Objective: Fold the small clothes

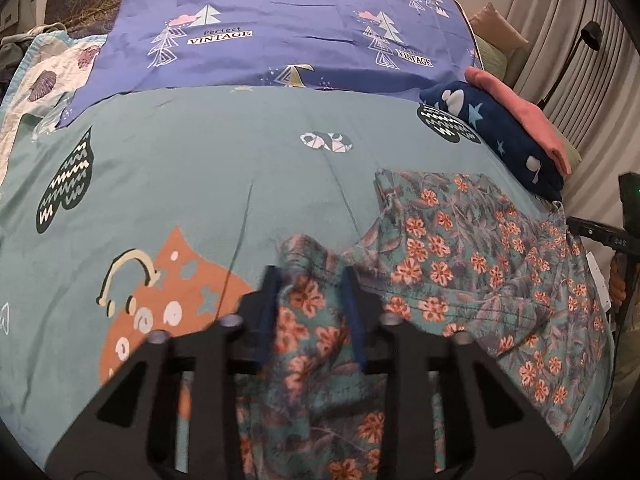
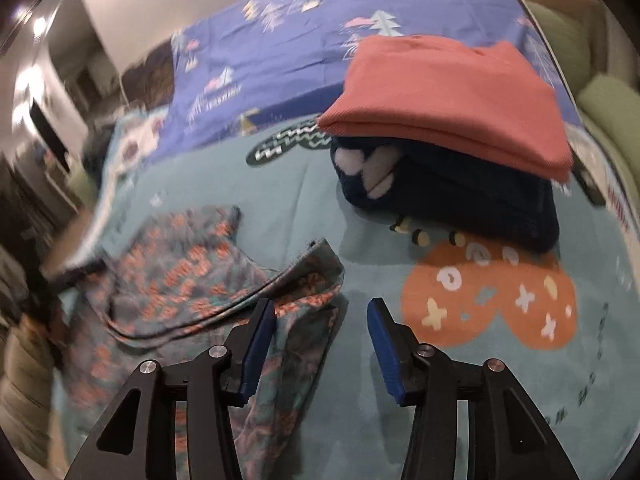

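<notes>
**Floral garment in the left tongs**

The left gripper [image 1: 310,280] pinches a bunched fold of the floral garment [image 1: 460,264]. The right gripper [image 2: 322,312] stands open, cloth beside one pad. The garment lies rumpled on the teal bedsheet [image 1: 208,168], near a folded pile [image 2: 452,120].

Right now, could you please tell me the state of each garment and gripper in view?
floral garment: unfolded, rumpled, lying on the bed cover.
pink garment: folded, stacked on the navy one.
navy star garment: folded, under the pink one.
left gripper: jaws nearly closed, a bunch of floral cloth between them.
right gripper: open, floral cloth's edge between the jaws, not pinched.
</notes>
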The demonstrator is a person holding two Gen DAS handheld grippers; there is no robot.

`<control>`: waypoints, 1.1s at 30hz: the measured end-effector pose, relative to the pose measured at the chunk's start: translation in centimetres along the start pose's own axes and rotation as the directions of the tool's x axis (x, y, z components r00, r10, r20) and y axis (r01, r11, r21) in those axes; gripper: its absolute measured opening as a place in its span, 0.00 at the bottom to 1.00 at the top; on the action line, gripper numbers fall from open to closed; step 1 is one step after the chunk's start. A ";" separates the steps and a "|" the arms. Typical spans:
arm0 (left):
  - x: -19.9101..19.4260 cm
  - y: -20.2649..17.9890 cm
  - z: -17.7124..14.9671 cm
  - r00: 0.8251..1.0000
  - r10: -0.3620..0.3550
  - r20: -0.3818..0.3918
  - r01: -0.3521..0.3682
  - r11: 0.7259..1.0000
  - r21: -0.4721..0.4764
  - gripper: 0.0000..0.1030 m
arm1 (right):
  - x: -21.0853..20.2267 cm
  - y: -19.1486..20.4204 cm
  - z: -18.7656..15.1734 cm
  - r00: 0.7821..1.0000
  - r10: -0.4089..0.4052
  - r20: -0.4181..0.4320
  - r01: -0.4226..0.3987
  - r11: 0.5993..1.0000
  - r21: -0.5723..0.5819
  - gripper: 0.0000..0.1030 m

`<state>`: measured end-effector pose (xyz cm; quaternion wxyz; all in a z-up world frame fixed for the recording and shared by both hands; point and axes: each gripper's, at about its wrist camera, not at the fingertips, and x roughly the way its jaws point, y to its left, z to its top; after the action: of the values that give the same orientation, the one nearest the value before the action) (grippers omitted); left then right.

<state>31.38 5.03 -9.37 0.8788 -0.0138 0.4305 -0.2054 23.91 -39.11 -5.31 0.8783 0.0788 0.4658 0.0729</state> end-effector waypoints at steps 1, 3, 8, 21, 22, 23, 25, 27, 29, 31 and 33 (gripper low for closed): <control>0.0 0.0 0.1 1.000 0.002 0.001 -0.002 1.000 0.000 0.12 | 0.4 0.0 0.3 1.000 0.001 -0.010 -0.001 1.000 -0.006 0.48; -0.1 0.1 0.1 1.000 -0.006 0.006 0.006 1.000 -0.004 0.07 | 1.9 -0.3 1.2 0.999 0.020 -0.045 -0.021 1.000 -0.015 0.49; -1.8 0.4 0.4 0.997 -0.014 0.074 0.016 1.000 -0.021 0.06 | 3.5 -1.3 2.2 0.993 0.114 -0.040 -0.113 0.993 0.027 0.29; -1.8 4.6 4.5 0.972 0.076 0.224 -0.030 0.979 -0.201 0.06 | -0.8 -1.1 4.6 0.979 0.085 0.184 -0.102 0.991 0.086 0.04; -0.9 4.8 4.5 0.976 0.083 0.201 -0.041 0.979 -0.201 0.06 | 0.6 -1.2 4.7 0.986 0.059 0.156 -0.074 0.993 0.096 0.05; 0.6 5.0 4.4 0.983 0.094 0.160 -0.062 0.978 -0.197 0.06 | 1.7 -1.4 4.7 0.991 0.042 0.126 -0.055 0.993 0.101 0.05; 2.7 5.3 4.0 0.991 0.095 0.089 -0.076 0.977 -0.199 0.06 | 4.3 -1.7 4.4 0.999 0.019 0.043 -0.024 0.992 0.122 0.07; 3.0 5.5 3.6 0.994 0.082 0.071 -0.066 0.976 -0.208 0.06 | 6.0 -1.7 3.7 1.000 -0.001 -0.002 0.001 0.991 0.133 0.08; 2.1 5.8 3.6 0.992 0.077 0.096 -0.054 0.973 -0.223 0.07 | 5.7 -1.7 3.3 1.000 -0.006 0.024 0.003 0.991 0.130 0.10; 0.5 6.0 3.5 0.990 0.080 0.120 -0.049 0.970 -0.240 0.12 | 4.9 -1.6 3.2 1.000 -0.021 0.020 0.018 0.990 0.141 0.15; -1.6 6.1 3.1 0.988 0.063 0.143 -0.025 0.967 -0.253 0.17 | 3.0 -1.5 2.7 0.998 -0.046 0.042 0.039 0.989 0.144 0.16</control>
<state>35.01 10.70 -7.41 0.9041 -0.1305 0.3862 -0.1281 27.91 -40.15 -6.57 0.8821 0.1331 0.4514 0.0187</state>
